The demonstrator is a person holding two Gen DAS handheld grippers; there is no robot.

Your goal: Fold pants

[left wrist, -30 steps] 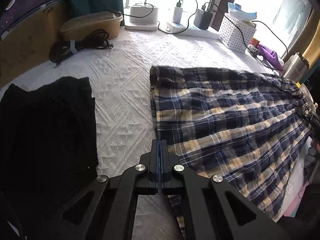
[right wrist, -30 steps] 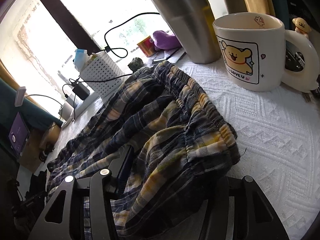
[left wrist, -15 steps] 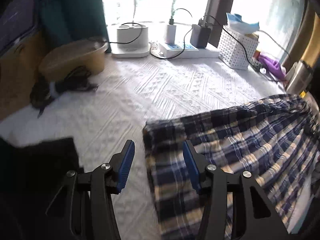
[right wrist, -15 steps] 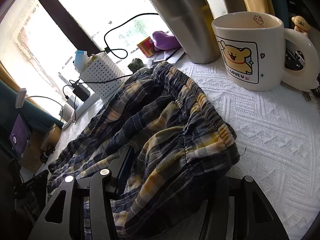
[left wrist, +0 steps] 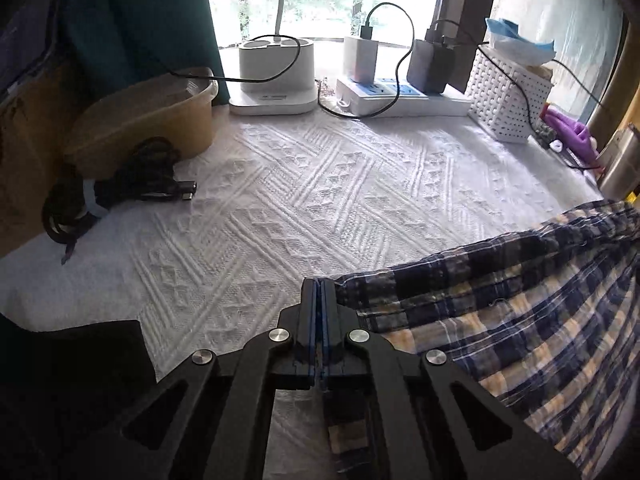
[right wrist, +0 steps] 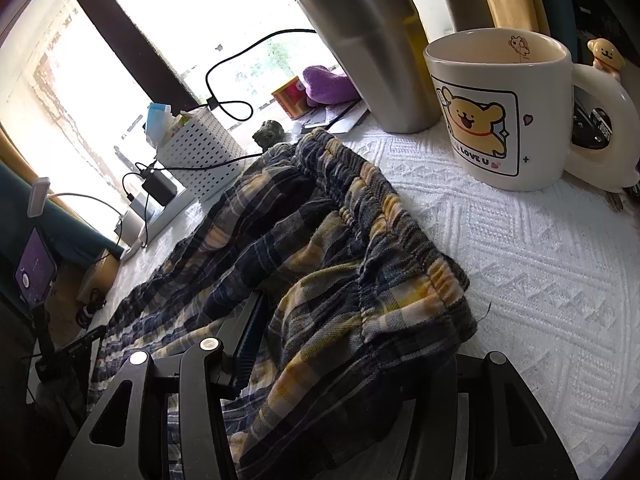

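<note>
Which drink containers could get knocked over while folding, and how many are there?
2. A steel tumbler stands at the table's far edge, and a cream bear mug stands beside it, both just past the waistband of the plaid pants. Others may be out of view.

Each hand-held gripper (left wrist: pixel 319 292) (right wrist: pixel 352 344) is black, with silver screws and blue-padded fingers.

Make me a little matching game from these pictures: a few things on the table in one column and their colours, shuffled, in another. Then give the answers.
Things:
1. pants
2. mug
3. tumbler
4. perforated basket

Colours:
A. silver steel
B. white
C. cream with a yellow bear
D. navy and yellow plaid

Pairs: 1-D, 2-C, 3-A, 4-B
</note>
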